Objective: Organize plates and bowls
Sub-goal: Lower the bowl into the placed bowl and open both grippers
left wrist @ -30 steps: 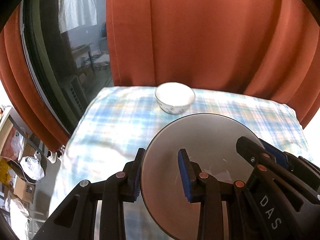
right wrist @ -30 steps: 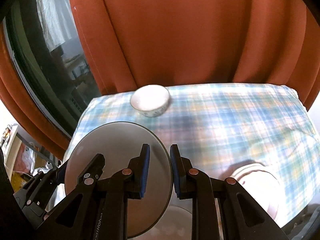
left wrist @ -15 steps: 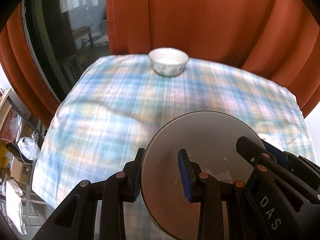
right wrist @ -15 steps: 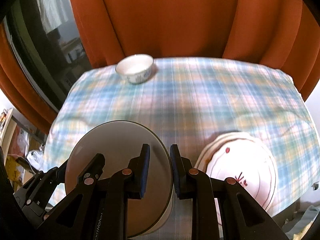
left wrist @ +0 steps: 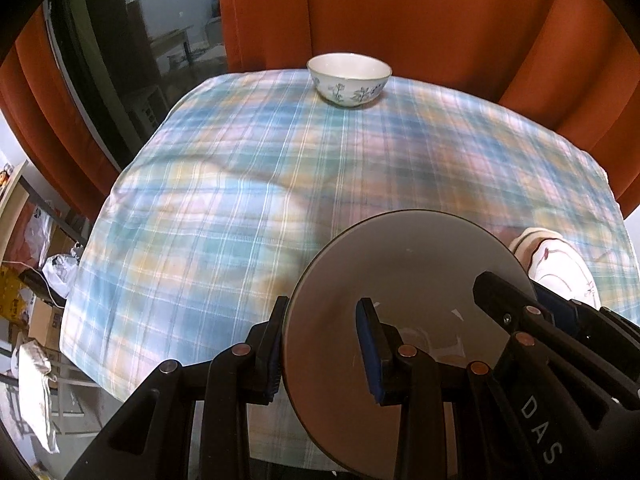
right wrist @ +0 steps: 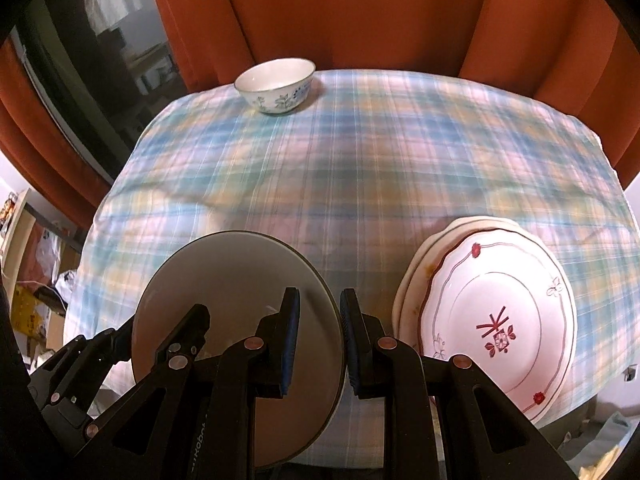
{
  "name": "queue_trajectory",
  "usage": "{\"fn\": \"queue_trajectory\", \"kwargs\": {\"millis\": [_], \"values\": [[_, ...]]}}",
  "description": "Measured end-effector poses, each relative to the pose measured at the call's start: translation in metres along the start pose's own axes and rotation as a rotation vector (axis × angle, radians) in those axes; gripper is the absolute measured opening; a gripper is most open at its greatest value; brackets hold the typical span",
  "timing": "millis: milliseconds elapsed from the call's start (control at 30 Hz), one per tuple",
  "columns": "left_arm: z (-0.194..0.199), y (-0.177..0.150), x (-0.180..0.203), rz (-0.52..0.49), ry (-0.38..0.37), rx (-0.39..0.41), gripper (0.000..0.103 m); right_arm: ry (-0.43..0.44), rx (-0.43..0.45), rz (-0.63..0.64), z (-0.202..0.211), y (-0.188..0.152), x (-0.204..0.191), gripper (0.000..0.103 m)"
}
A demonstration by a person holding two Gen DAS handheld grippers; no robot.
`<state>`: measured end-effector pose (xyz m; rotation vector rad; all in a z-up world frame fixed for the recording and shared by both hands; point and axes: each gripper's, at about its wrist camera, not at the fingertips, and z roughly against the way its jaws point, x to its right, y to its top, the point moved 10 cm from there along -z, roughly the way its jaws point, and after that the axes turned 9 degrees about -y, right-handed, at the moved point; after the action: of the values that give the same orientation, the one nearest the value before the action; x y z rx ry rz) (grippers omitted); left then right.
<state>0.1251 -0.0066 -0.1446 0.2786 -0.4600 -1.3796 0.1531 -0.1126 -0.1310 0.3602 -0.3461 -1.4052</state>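
Observation:
A plain grey plate (left wrist: 408, 264) hangs tilted over the near edge of the table, gripped from both sides. My left gripper (left wrist: 322, 344) is shut on its left rim, one pad outside and one on the plate's face. My right gripper (right wrist: 320, 336) is shut on the opposite rim of the same grey plate (right wrist: 224, 276). Each wrist view also catches the other gripper at the plate's far side. A white bowl with blue flowers (left wrist: 348, 80) (right wrist: 276, 86) stands at the table's far edge. A stack of white plates with red motifs (right wrist: 492, 320) (left wrist: 560, 264) lies near right.
A blue and yellow plaid cloth (left wrist: 280, 180) (right wrist: 360, 160) covers the table. Orange curtains (left wrist: 440, 20) hang right behind it, with a dark window (left wrist: 120, 60) at the far left. Boxes and bags (left wrist: 36, 320) clutter the floor on the left.
Both grippers have come down and tipped further downward with the grey plate between them. The bowl has slid up in both views, and the plate stack has come into sight at the right.

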Motion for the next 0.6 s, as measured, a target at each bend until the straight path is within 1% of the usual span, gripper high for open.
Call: {"fn": "queue_trajectory", "kwargs": {"millis": [167, 333, 467, 600], "values": [[-0.010, -0.007, -0.002, 0.000, 0.016, -0.033, 0.032, 0.013, -0.039, -0.007, -0.013, -0.007, 0.000, 0.025], [-0.014, -0.010, -0.002, 0.007, 0.014, -0.048, 0.032, 0.011, -0.014, 0.019, -0.014, -0.007, -0.002, 0.025], [-0.018, -0.014, 0.001, -0.010, 0.013, -0.058, 0.032, 0.002, 0.007, 0.034, -0.014, -0.007, 0.000, 0.025], [-0.017, -0.014, 0.004, -0.032, 0.028, -0.044, 0.032, 0.001, 0.016, 0.035, -0.015, -0.010, 0.003, 0.023]]}}
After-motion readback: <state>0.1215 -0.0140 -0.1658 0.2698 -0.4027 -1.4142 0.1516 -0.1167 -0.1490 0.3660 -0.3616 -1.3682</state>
